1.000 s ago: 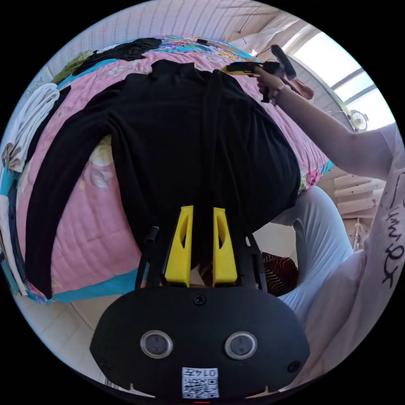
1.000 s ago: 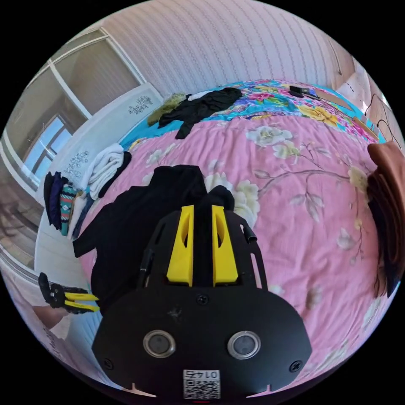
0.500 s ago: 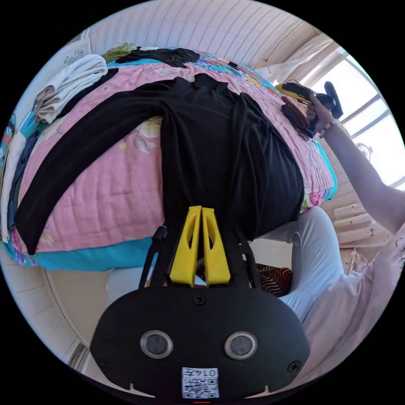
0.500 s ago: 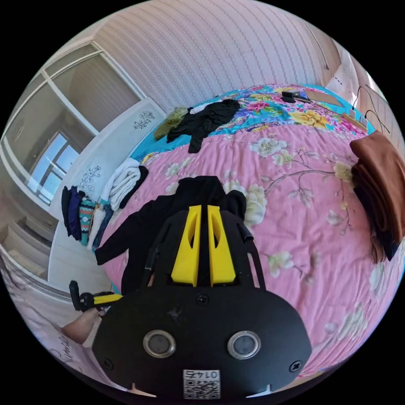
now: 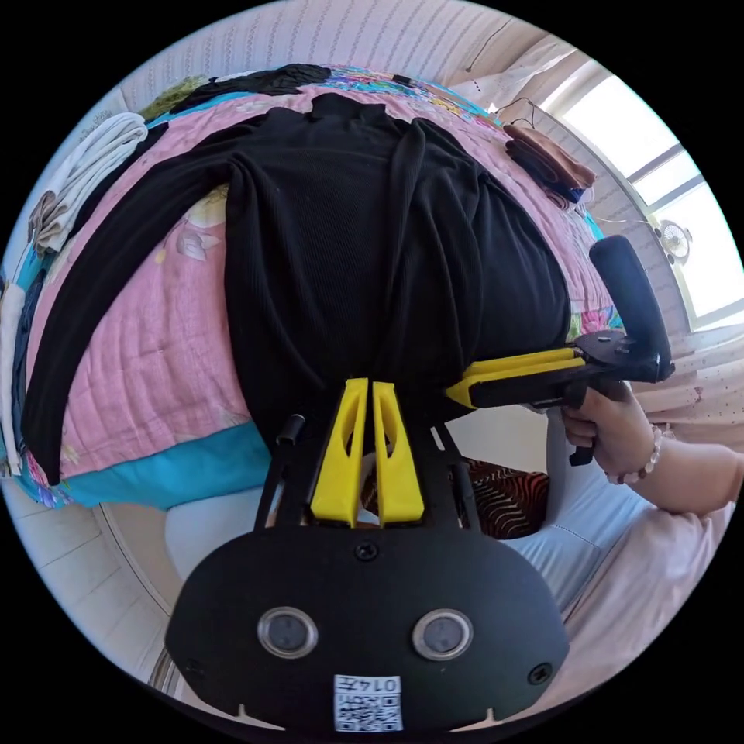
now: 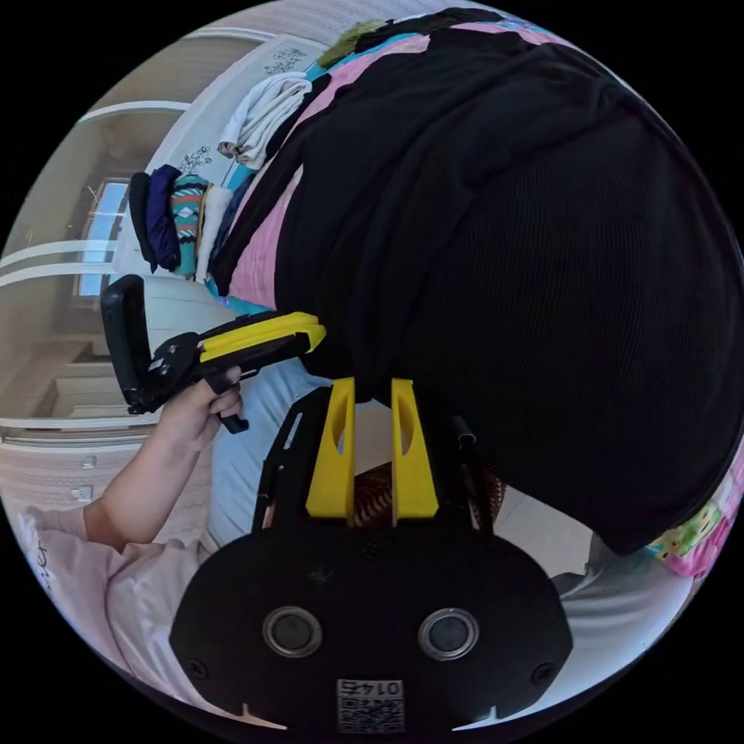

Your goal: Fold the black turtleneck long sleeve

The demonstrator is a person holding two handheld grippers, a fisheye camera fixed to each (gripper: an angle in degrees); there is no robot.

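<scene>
- Since half a second ago, the right gripper (image 5: 465,387) has come down from near the brown clothes at the far side of the bed to the near edge, where its tip now sits at the hem of the black turtleneck (image 5: 372,232).
- Seen from the left gripper view, the turtleneck lies flat on the pink floral bedspread (image 5: 155,349), collar at the far end and hem hanging over the near edge of the bed.
- 1 long sleeve (image 5: 101,263) stretches out to the side across the bedspread; the other sleeve is folded inward and runs down the middle of the body.
- The left gripper (image 5: 370,385) hovers at the hem with its 2 yellow jaws pressed together; whether any cloth is caught between them cannot be told.
- In the right gripper view, the right gripper (image 6: 372,384) has its 2 jaws spread with a gap between them, their tips at the lower edge of the turtleneck (image 6: 527,256).
- That same view shows the left gripper (image 6: 314,335) just beside the hem, held by a hand (image 6: 198,407).
- A hand (image 5: 612,426) wearing a bead bracelet holds the right gripper in the left gripper view.
- Folded brown clothes (image 5: 550,159) rest at the far side of the bed, white cloth (image 5: 85,174) lies at the opposite side, and a pile of dark clothes (image 5: 256,79) sits beyond the collar.
</scene>
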